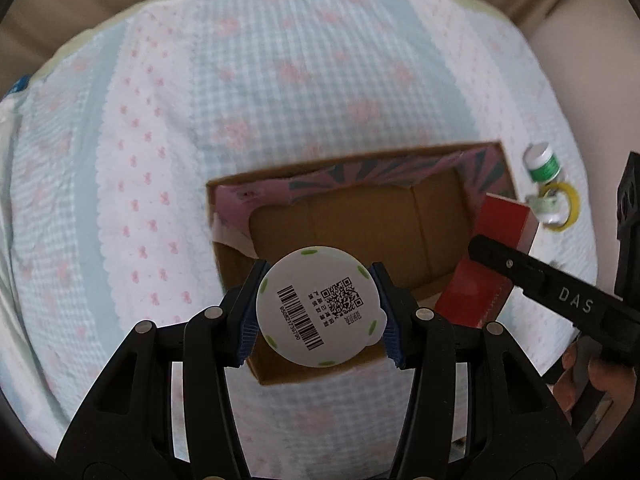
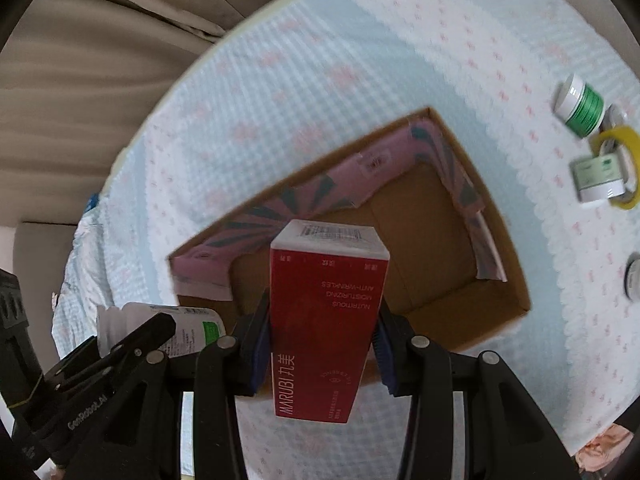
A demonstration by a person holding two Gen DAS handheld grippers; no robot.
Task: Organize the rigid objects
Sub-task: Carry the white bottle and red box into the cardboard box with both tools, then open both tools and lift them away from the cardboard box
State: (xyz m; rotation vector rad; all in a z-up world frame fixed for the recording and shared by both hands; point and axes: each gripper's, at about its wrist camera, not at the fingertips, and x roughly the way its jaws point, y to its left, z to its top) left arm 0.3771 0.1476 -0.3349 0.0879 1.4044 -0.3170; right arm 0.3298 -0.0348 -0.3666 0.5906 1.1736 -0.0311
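My left gripper (image 1: 318, 312) is shut on a white bottle (image 1: 318, 306), its round barcoded base facing the camera, above the near edge of an open cardboard box (image 1: 360, 216). My right gripper (image 2: 320, 332) is shut on a red MARUBI carton (image 2: 326, 316), held upright over the near side of the same box (image 2: 432, 240), whose bottom is bare. The red carton (image 1: 484, 276) and right gripper show at the right of the left wrist view. The white bottle (image 2: 188, 328) and left gripper show at the lower left of the right wrist view.
A green-and-white jar (image 2: 580, 106), a yellow tape ring (image 2: 624, 160) and a small white-green jar (image 2: 598, 180) lie on the patterned bedcover right of the box. Another round item (image 2: 634, 282) sits at the right edge. Beige cushions lie beyond the cover.
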